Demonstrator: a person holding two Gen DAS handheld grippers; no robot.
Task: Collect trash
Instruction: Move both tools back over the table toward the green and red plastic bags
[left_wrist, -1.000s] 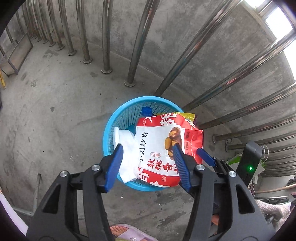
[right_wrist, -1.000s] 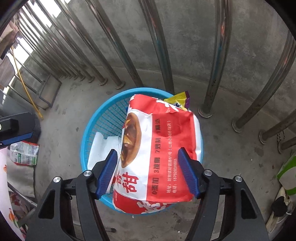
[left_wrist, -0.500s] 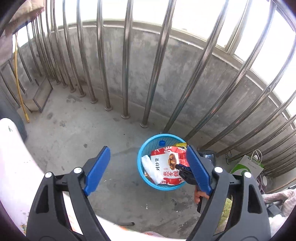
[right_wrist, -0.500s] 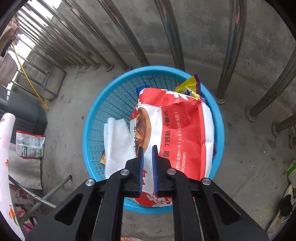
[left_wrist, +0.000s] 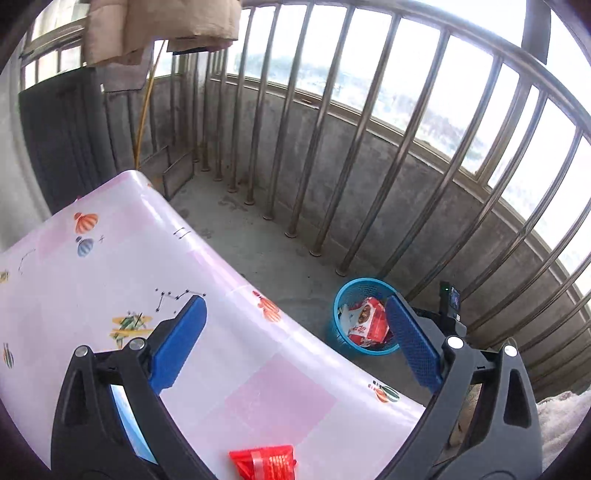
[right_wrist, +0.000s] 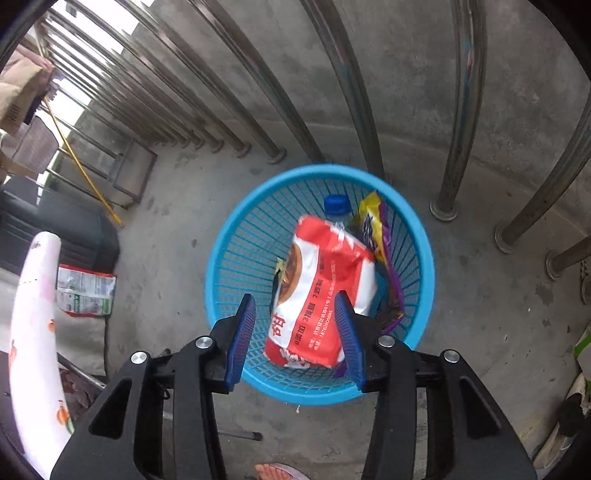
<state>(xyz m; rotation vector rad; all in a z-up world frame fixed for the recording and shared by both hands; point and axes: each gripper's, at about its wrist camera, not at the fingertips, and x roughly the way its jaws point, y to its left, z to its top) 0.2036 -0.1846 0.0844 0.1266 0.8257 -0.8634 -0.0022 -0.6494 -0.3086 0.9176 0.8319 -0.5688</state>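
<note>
A blue mesh waste basket (right_wrist: 236, 236) stands on the concrete floor by the railing. In it lie a large red and white snack bag (right_wrist: 321, 280), a blue-capped bottle (right_wrist: 337, 204) and a yellow and purple wrapper (right_wrist: 373, 221). My right gripper (right_wrist: 295, 336) is open and empty just above the basket's near rim. My left gripper (left_wrist: 295, 343) is open and empty above the pink table (left_wrist: 92, 266). A small red wrapper (left_wrist: 264, 461) lies on the table near its front edge. The basket (left_wrist: 345, 295) shows far right in the left wrist view.
Steel railing bars (right_wrist: 461, 110) and a low concrete wall (left_wrist: 369, 155) stand behind the basket. A printed bag (right_wrist: 85, 291) lies on the floor under the table edge (right_wrist: 33, 314). Shoes (right_wrist: 569, 417) lie at the right. A foot (right_wrist: 280, 470) shows at the bottom.
My left gripper has pulled back from the basket to above the table. My right gripper shut, then opened, and the snack bag sank deeper into the basket. The white paper is out of sight.
</note>
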